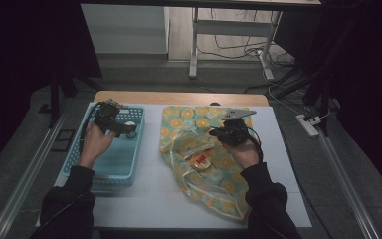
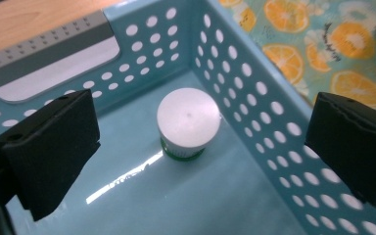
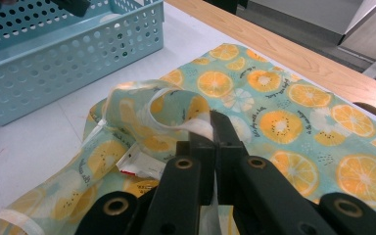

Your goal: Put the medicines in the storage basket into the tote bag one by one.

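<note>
While spread wide above it, left tool (image 2: 196,147) over basket (image 2: 254,98) with white-lidded jar (image 2: 188,122); right tool (image 3: 214,147) clenched on bag (image 3: 274,117).

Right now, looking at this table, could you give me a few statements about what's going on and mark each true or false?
1. The left hand-held gripper has its jaws open above the blue basket. True.
2. A small white-lidded jar stands inside the basket. True.
3. The jar lies on the orange-print bag. False: it is on the basket's floor.
4. The right hand-held gripper is wide open. False: it is shut on the bag's edge.
5. The bag shows banana pictures. False: orange slices.
</note>
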A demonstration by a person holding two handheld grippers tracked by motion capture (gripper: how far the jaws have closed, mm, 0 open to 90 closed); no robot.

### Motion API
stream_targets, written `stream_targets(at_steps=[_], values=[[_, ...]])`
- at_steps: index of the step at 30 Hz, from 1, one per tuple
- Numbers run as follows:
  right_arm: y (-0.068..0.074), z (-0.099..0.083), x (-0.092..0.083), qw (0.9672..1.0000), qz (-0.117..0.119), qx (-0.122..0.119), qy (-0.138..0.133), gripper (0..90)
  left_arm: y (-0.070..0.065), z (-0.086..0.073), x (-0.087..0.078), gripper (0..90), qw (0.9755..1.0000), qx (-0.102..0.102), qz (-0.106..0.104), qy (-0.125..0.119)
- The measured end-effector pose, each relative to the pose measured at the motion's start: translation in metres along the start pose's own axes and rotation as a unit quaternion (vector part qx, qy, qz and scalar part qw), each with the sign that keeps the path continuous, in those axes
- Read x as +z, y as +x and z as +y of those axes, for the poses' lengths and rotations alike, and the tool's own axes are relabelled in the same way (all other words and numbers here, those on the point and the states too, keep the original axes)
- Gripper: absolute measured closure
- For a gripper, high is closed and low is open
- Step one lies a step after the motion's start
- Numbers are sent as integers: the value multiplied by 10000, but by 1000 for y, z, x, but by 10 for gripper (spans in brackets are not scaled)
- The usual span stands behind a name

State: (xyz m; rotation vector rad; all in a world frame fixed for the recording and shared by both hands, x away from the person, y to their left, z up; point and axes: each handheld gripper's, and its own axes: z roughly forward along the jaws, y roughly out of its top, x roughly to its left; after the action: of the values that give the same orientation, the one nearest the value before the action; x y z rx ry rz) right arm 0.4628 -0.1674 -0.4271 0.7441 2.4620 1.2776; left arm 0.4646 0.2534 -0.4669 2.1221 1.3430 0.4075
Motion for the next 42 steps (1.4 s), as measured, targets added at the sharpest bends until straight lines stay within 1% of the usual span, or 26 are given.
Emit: stream_targets(at_steps=[2, 4, 5, 7, 8, 11, 13, 15, 16, 18, 20, 21, 22, 23, 24, 26, 27, 28, 32, 36, 37, 39, 42], values=[[0, 0, 0, 10000, -2, 2, 6, 899, 1, 1, 5, 0, 10000, 41, 27, 33], [0, 0, 0, 10000, -5, 0, 7, 899, 2, 1, 9, 0, 10000, 33, -27, 44], [0, 0, 0, 10000, -5, -1, 7, 898, 2, 1, 12, 0, 9999, 52, -42, 110], [0, 0, 0, 10000, -1, -2, -1, 899, 2, 1, 18, 0, 9996, 126, 43, 234], [0, 0, 0, 10000, 0, -9, -6, 899, 3, 1, 21, 0, 9995, 135, 46, 299], [0, 0, -1, 10000, -8, -14, -4, 899, 5, 0, 28, 0, 9991, 127, 0, 410], [0, 0, -1, 10000, -10, -12, -3, 899, 7, 0, 33, 1, 9989, 78, 22, 472], [0, 0, 0, 10000, -12, -14, -4, 899, 7, 1, 36, 3, 9986, 78, -5, 521], [0, 0, 0, 10000, -12, -17, -4, 899, 7, 1, 37, 9, 9986, 90, 23, 526], [0, 0, 0, 10000, -10, -21, -3, 899, 6, 2, 39, 42, 9983, 144, 109, 557], [0, 0, 0, 10000, -10, -20, -1, 898, 6, 3, 39, 111, 9979, 210, 176, 591], [0, 0, 0, 10000, -12, -20, 9, 899, 5, 3, 39, 149, 9976, 227, 244, 602], [0, 0, 0, 10000, -9, -19, 7, 899, 6, 3, 39, 183, 9977, 223, 255, 588], [0, -1, 1, 10000, -9, -17, 7, 899, 6, 3, 39, 219, 9981, 188, 191, 550], [0, -1, 1, 10000, -7, -17, 18, 898, 7, 3, 39, 251, 9982, 159, 116, 567], [0, -1, 1, 10000, -6, -18, 20, 899, 7, 4, 39, 304, 9979, 181, 135, 607], [0, -1, 1, 10000, -5, -19, 20, 899, 6, 4, 39, 336, 9979, 180, 107, 610], [0, -1, 1, 10000, -5, -15, 12, 899, 7, 4, 40, 387, 9979, 152, 23, 634], [-1, -1, 0, 10000, -7, -9, 17, 898, 5, 4, 41, 486, 9976, 91, -88, 679], [-1, 0, 0, 10000, -6, -12, 13, 899, 5, 5, 40, 499, 9974, 3, -55, 720], [-1, 0, 0, 10000, -10, -15, 17, 899, 4, 6, 40, 500, 9973, -54, -45, 728], [0, 0, 0, 10000, -13, -15, 12, 899, 4, 6, 39, 502, 9972, -75, -10, 746], [-1, 0, 0, 10000, -7, 1, 2, 899, 5, 6, 36, 503, 9974, -116, -55, 712]])
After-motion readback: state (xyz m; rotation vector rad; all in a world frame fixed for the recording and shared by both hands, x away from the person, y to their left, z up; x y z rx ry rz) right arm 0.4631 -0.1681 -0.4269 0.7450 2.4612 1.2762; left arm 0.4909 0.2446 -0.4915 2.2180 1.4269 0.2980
